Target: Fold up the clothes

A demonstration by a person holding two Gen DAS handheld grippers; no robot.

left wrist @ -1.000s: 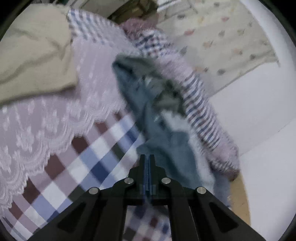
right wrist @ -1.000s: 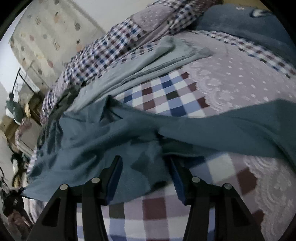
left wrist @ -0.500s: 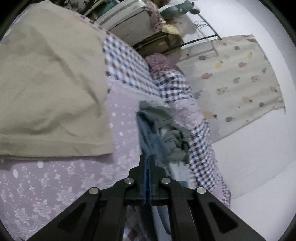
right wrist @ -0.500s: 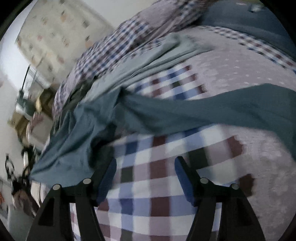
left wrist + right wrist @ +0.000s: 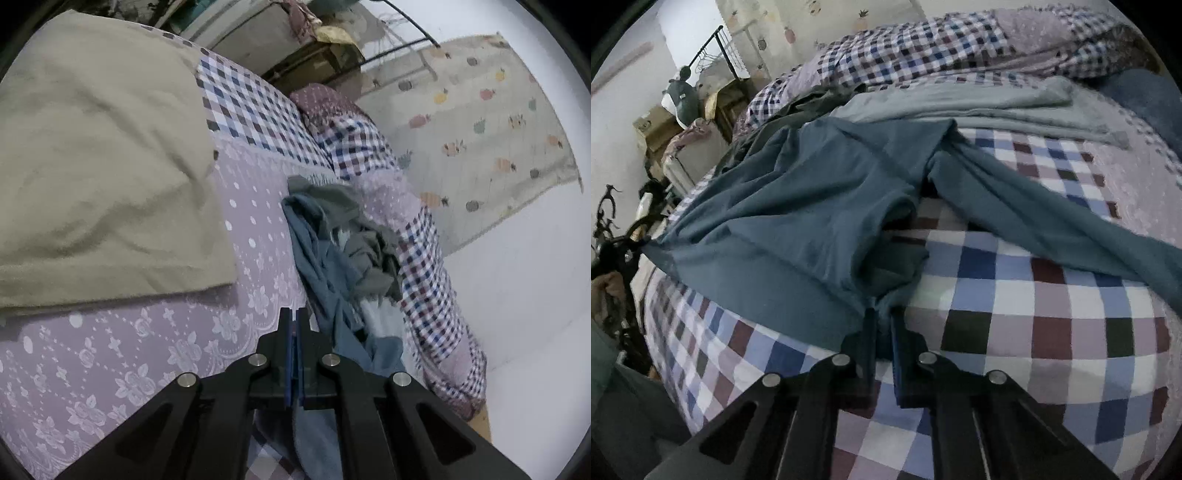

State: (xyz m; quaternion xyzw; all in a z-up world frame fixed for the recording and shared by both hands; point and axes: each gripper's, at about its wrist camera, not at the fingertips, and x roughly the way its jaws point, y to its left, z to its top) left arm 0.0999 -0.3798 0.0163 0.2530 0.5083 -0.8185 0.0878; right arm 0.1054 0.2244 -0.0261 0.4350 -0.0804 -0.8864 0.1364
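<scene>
Right wrist view: right gripper (image 5: 882, 317) is pinching the hem of the blue garment (image 5: 798, 206), fingers nearly together on the cloth. Garment is lying spread over the checked bedspread (image 5: 1015, 314), one long part trailing to the right. Grey garment (image 5: 960, 107) is lying just behind it. Left wrist view: left gripper (image 5: 294, 321) is pressing its fingers together; blue cloth is hanging below them, though whether it is clamped cannot be told. Beige garment (image 5: 96, 166) is lying flat on the lilac lace cover (image 5: 147, 350).

Both wrist views low over bed (image 5: 258, 229), sharing blue garment (image 5: 798, 206).
</scene>
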